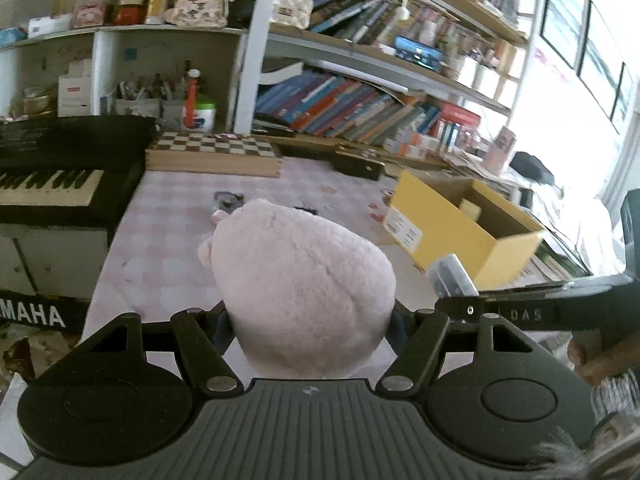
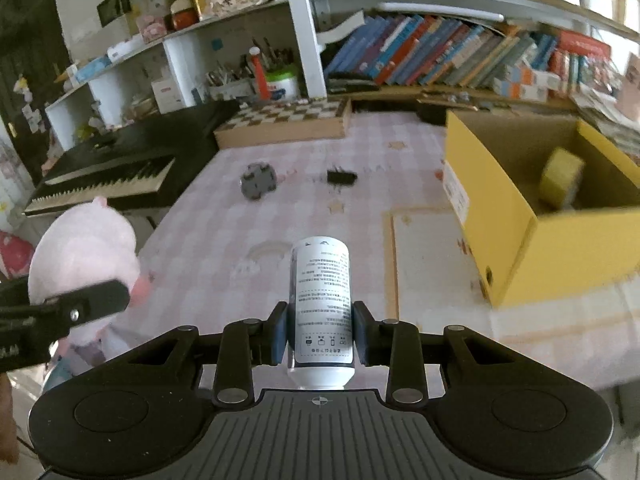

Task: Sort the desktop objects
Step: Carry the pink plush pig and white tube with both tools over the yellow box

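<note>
From the left wrist, the left gripper (image 1: 310,320) is clenched on a pink plush toy (image 1: 300,276) held above the table's (image 1: 168,216) near edge; being soft, it could squirm loose. "YAMAHA" is partly readable on the keyboard (image 1: 52,184).

From the right wrist, the right gripper (image 2: 320,336) grasps a white bottle (image 2: 320,304) short of the yellow box (image 2: 532,216); the smooth bottle may slip. Its print is illegible.

Your table (image 2: 224,240) wears a pink-and-white checked cloth. On it you have a yellow cardboard box (image 2: 532,248) at the right, a wooden chessboard case (image 2: 284,122) at the far edge, a small grey round piece (image 2: 259,181) and a small black object (image 2: 341,177) near the middle, and a pale sheet (image 2: 430,256) just beside the box.
</note>
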{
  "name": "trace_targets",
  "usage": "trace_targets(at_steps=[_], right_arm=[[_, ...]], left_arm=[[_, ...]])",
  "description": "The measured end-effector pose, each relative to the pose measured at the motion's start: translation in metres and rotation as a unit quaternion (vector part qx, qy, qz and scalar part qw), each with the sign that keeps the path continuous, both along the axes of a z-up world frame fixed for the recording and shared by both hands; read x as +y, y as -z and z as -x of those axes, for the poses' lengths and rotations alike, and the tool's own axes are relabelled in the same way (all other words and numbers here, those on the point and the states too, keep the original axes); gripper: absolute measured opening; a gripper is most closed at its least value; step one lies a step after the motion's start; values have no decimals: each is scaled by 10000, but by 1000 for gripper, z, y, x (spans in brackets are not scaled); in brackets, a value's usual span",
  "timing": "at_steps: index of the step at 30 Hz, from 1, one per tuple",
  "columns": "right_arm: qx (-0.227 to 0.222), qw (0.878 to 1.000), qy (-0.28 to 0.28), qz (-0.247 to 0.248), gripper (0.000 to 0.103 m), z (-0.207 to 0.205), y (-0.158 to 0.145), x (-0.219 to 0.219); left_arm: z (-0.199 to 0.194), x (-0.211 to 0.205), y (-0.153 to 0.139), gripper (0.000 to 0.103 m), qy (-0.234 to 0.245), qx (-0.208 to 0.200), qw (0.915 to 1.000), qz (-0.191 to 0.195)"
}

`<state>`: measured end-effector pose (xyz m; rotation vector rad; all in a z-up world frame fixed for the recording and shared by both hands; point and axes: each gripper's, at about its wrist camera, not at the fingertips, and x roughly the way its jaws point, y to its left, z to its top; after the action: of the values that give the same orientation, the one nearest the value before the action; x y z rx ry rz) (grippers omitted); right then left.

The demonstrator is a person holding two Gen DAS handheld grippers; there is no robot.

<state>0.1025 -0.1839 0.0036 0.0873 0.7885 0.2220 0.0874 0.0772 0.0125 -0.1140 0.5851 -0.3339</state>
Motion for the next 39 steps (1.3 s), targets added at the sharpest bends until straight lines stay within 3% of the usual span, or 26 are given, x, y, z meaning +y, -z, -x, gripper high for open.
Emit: trace_targets(at_steps=[9, 20, 39], right_arm=[[179, 9977, 644, -58, 33, 54, 12, -17], [211, 9915, 1279, -55, 33, 83, 15, -50], [356, 9801, 1953, -76, 33, 72, 17, -135]], left_arm=[[26, -25, 9, 68, 712, 161, 9973, -61], [28, -64, 10, 68, 1396, 130, 9901, -104], [-1, -161, 7, 68, 2251, 123, 9742, -117]])
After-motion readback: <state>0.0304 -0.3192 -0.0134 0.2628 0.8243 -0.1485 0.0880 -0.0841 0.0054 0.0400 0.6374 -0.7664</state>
